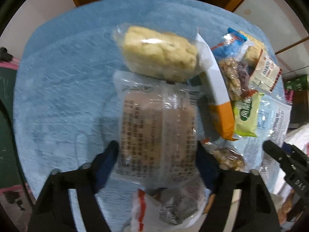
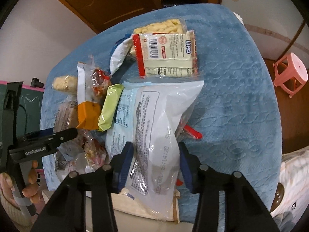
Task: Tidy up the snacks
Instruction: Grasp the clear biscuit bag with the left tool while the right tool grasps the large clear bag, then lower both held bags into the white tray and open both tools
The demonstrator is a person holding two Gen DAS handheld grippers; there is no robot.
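A pile of snack packs lies on a blue towel-covered table (image 1: 63,81). My left gripper (image 1: 157,152) has its fingers on both sides of a clear-wrapped brown cake pack (image 1: 158,127) and is shut on it. A yellow puffed snack bag (image 1: 160,52) lies just beyond. My right gripper (image 2: 155,154) is shut on a large white and clear bag (image 2: 154,127). A LIPO biscuit pack (image 2: 168,54), a green pack (image 2: 109,106) and an orange and white pack (image 2: 86,104) lie beyond it.
Nut bar packs (image 1: 233,77) and a blue wrapper (image 1: 229,44) lie at the right of the pile. A pink stool (image 2: 289,73) stands on the floor at right. A wooden door (image 2: 108,5) is behind the table. The left gripper's body (image 2: 42,145) shows at the left.
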